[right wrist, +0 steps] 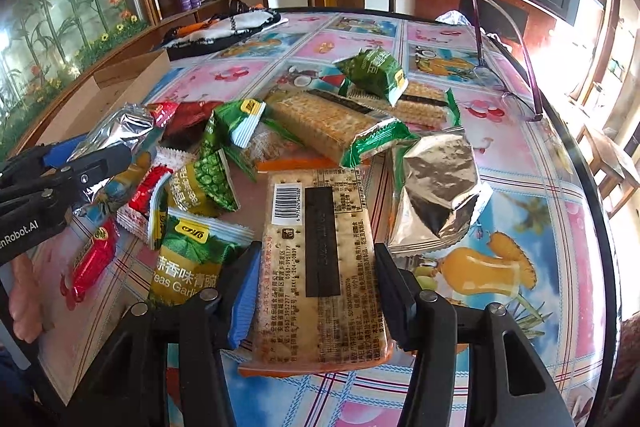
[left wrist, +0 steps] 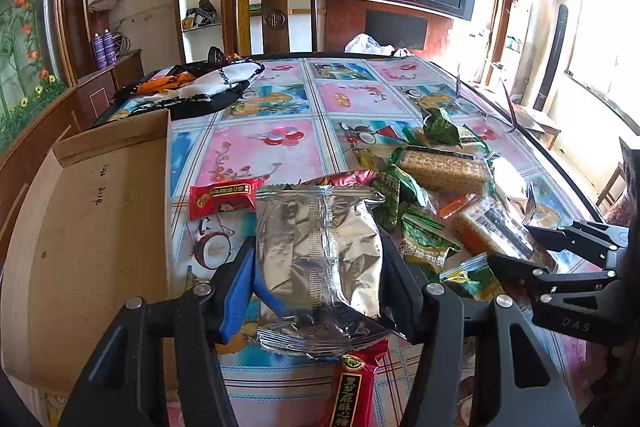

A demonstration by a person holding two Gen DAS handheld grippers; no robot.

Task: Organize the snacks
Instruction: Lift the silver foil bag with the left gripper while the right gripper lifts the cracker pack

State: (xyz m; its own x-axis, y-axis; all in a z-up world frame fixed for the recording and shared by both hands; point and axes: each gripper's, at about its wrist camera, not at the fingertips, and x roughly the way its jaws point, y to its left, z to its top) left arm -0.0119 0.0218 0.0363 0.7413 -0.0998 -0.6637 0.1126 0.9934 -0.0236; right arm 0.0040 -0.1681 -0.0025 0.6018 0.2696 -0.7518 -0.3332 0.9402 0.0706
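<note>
A silver foil packet is clamped between the jaws of the left gripper, held upright above the table with its crimped top edge raised and its lower end flattened near the fingers. In the right gripper a clear-wrapped cracker pack is gripped by its long sides, barcode and black stripe facing up (its orange-edged near end hangs past the fingers).

Around the left gripper, a cardboard box is seen just to the left, its flap standing beside the held packet. A red candy bar lies on the cloth behind the packet, and another red wrapped bar lies below it, near the table edge.

Ahead of the right gripper the snack pile is spread: green pea packets just to the left of the cracker pack, a second cracker pack beyond it, and a second foil packet just to its right. A pair of glasses rests farther right, well apart from the pile. A dark patterned cloth lies at the far left corner of the table.
</note>
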